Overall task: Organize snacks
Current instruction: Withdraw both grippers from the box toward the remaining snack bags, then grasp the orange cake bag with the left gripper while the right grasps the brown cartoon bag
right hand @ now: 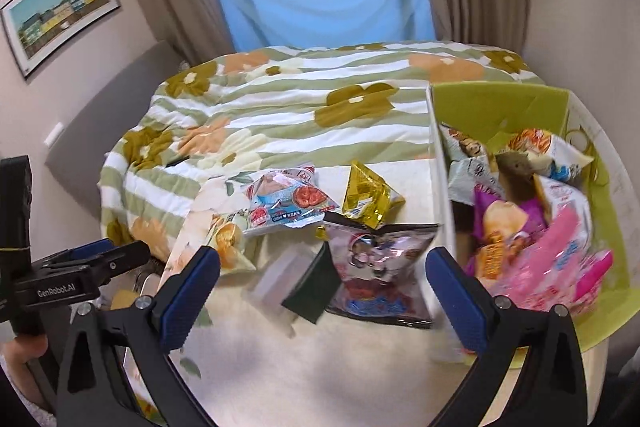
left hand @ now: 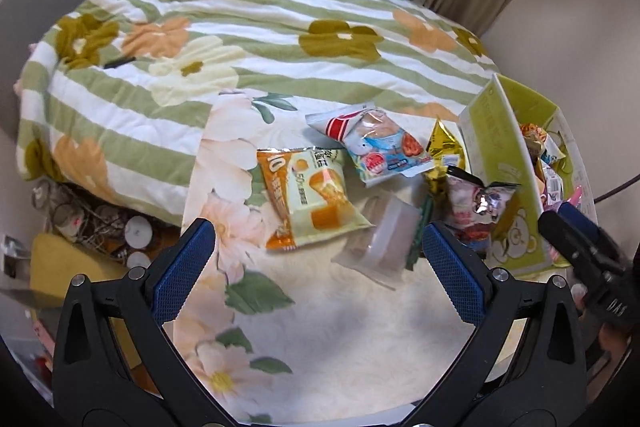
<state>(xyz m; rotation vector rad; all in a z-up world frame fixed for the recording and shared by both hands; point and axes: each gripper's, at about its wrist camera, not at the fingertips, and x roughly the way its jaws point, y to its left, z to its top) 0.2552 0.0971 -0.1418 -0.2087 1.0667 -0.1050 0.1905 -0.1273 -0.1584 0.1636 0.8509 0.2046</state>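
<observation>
Several snack packets are still lying loose on the floral cloth [left hand: 340,327], while many more are already sitting heaped in the green box [right hand: 500,107] at the right, which suggests the sorting is partly done.

Both grippers are hovering at the near edge with nothing in them. The left gripper [left hand: 316,263] is holding its fingers spread wide, and the right gripper [right hand: 323,285] is doing the same; that wide spread looks like readiness to close on a flat packet.

The orange packet [left hand: 316,199] is lying flat, its long axis running from far-left to near-right, and it is sitting just beyond the left gripper. The pale blue packet [left hand: 380,147] is resting partly over its far corner, angled the same way. The gold packet [right hand: 366,195] is standing crumpled, tip pointing away. The pink dark-edged packet [right hand: 376,267] is lying flat beside the box wall, its torn top facing far, almost straight ahead of the right gripper, so it is probably the easiest next pick. A translucent tub [left hand: 380,243] is lying between the packets, too blurred to read further.
</observation>
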